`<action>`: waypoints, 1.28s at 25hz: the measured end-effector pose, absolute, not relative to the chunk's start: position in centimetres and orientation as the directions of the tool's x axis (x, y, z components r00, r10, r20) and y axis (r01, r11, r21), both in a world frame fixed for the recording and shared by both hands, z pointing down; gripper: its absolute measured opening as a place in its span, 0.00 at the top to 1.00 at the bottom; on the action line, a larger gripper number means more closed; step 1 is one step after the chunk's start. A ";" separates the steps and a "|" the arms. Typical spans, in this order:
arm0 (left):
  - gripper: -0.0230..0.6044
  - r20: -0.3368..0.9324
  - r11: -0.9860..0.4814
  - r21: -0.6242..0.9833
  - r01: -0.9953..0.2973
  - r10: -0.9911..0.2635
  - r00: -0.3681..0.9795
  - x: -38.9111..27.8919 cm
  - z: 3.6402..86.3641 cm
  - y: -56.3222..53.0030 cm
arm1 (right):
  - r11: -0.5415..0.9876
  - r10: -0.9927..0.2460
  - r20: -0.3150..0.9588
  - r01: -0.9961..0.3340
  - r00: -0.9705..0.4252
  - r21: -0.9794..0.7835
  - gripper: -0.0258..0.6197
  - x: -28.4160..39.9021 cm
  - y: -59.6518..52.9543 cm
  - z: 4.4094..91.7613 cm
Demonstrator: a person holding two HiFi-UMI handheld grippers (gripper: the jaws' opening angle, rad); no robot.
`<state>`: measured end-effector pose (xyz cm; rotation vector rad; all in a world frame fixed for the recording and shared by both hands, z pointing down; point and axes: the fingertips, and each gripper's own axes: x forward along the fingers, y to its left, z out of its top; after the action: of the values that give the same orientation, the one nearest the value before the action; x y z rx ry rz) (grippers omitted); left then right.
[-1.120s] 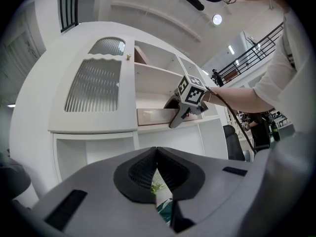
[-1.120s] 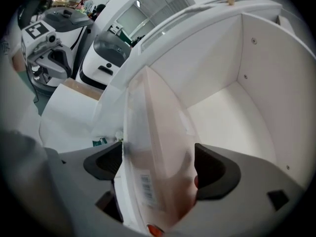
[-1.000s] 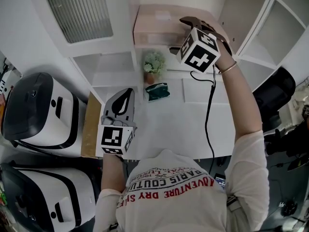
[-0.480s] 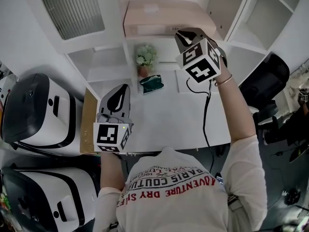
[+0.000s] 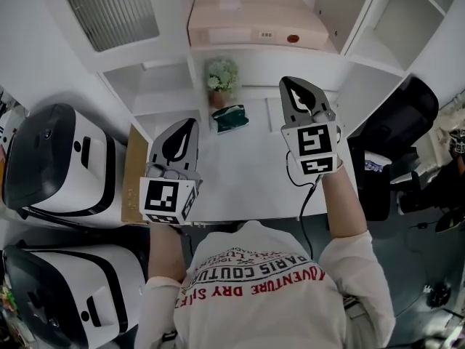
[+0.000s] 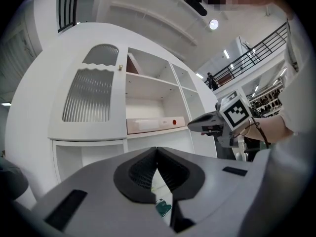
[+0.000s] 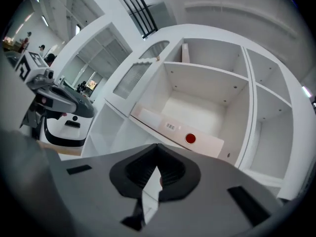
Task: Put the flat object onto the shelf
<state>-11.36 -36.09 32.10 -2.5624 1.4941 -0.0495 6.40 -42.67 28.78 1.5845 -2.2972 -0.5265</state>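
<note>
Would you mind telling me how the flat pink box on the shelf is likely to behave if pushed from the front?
The box lies on its broad face on the shelf, so it should slide, not tip. Its straight edges suggest stiff cardboard. Being thin, it is probably light, though its contents are unseen.

Shirt [image 5: 254, 286], nearer than left hand-held gripper [image 5: 187, 128] and right hand-held gripper [image 5: 290, 87]: upside-down print, black "PARIS COUTU…", red "ADVENTURE DRY…"; barcode label [image 5: 266, 34] on flat box [image 5: 247, 17] beyond them unreadable.
</note>
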 end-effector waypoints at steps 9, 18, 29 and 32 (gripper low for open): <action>0.94 -0.053 -0.495 -0.168 -0.853 -0.859 0.509 -10.5 32.4 -36.8 | 0.347 -0.933 0.008 -0.894 -0.360 0.284 0.92 7.1 -39.3 33.6; 0.94 -0.040 -0.507 -0.197 -0.839 -0.851 0.523 -9.3 32.6 -37.5 | 0.351 -0.932 -0.025 -0.918 -0.361 0.185 0.92 8.7 -39.0 34.3; 0.94 -0.029 -0.510 -0.183 -0.841 -0.852 0.523 -8.5 33.1 -38.2 | 0.389 -0.913 -0.040 -0.898 -0.405 0.206 0.92 8.3 -39.1 34.1; 0.94 -0.023 -0.516 -0.184 -0.836 -0.849 0.529 -8.1 33.3 -38.2 | 0.401 -0.907 -0.045 -0.890 -0.419 0.215 0.92 8.0 -39.0 34.0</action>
<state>-8.14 -38.24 33.30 -2.5921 1.4428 -0.1037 8.03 -38.95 34.04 1.6471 -2.5629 -0.3160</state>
